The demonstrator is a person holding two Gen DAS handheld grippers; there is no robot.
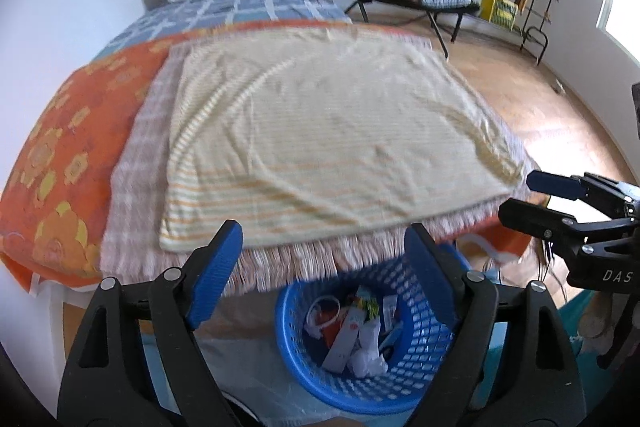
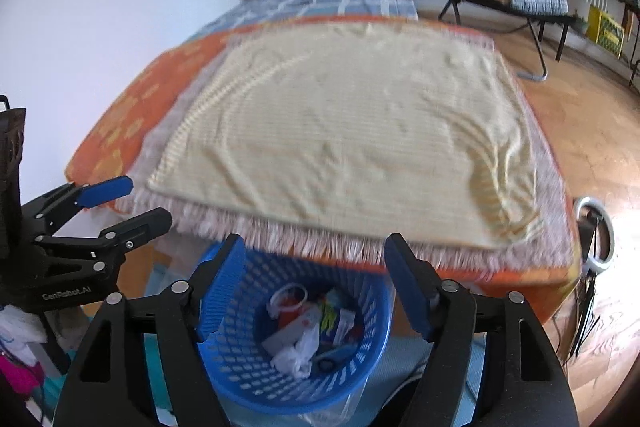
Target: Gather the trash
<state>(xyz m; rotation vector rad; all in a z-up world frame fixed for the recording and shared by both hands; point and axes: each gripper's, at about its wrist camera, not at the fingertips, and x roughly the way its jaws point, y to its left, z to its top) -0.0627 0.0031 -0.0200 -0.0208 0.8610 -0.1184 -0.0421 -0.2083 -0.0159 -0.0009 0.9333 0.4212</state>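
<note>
Across the bed [image 1: 132,27], the cream blanket [image 1: 320,131] shows no litter. Below its near edge, the blue basket [image 2: 224,367] holds the trash [image 2: 308,323], so collecting looks nearly finished. Left gripper [image 1: 320,271] and right gripper [image 2: 312,275] hover spread, holding nothing.

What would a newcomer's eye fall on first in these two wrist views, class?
Most likely the pale yellow striped blanket, spread wide across the bed in the middle of both views. Next, the blue basket on the floor at the bed's foot, holding wrappers and crumpled paper, framed by the open right gripper; the left gripper is open too.
</note>
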